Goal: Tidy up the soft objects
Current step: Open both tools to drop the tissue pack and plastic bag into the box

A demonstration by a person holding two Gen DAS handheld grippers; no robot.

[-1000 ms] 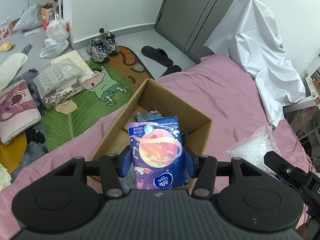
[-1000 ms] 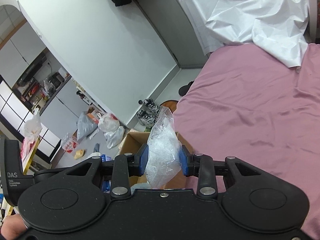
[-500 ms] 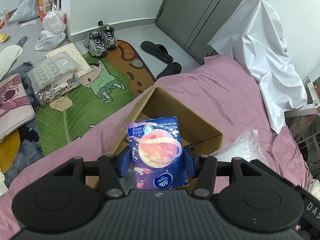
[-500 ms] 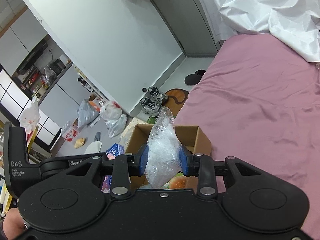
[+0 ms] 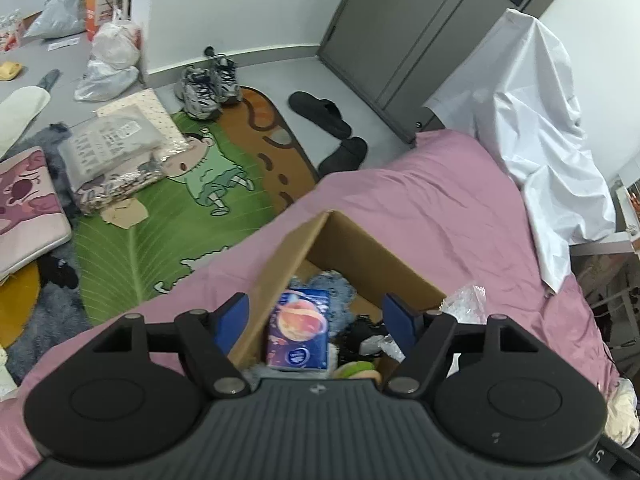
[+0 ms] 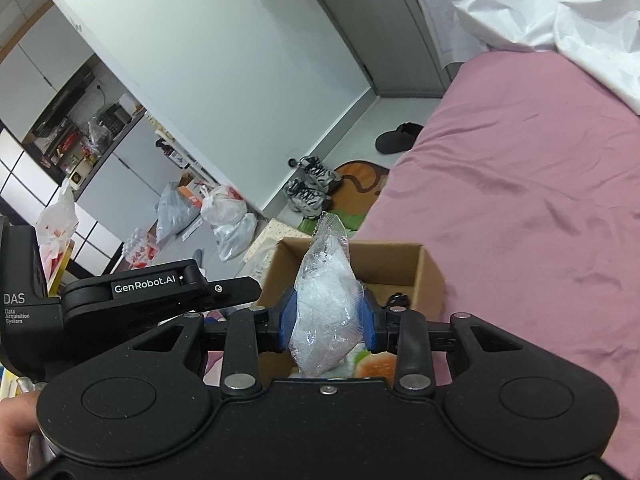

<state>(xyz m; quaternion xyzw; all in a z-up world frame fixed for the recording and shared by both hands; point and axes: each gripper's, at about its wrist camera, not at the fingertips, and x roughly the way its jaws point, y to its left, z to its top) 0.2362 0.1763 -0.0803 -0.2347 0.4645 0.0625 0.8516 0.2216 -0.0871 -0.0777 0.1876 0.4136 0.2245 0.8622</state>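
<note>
dropping the tissue pack point(image 5: 298, 330) went cleanly: the left tool point(image 5: 316, 316) has just spread its jaws, nothing pressed between them, and the pack sits inside the cardboard box point(image 5: 372, 254) on the bed point(image 5: 440, 208), leaning against the near wall. its long axis runs roughly upright, printed face toward the camera. next, carry the right tool point(image 6: 326, 318), clamped on the clear plastic bag point(image 6: 326, 300), fully over the opening before letting go; the bag stands tall, tip pointing away.

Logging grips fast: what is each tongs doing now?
Left tongs: open, just opened; tissue pack loose between.
Right tongs: shut on clear plastic bag.
</note>
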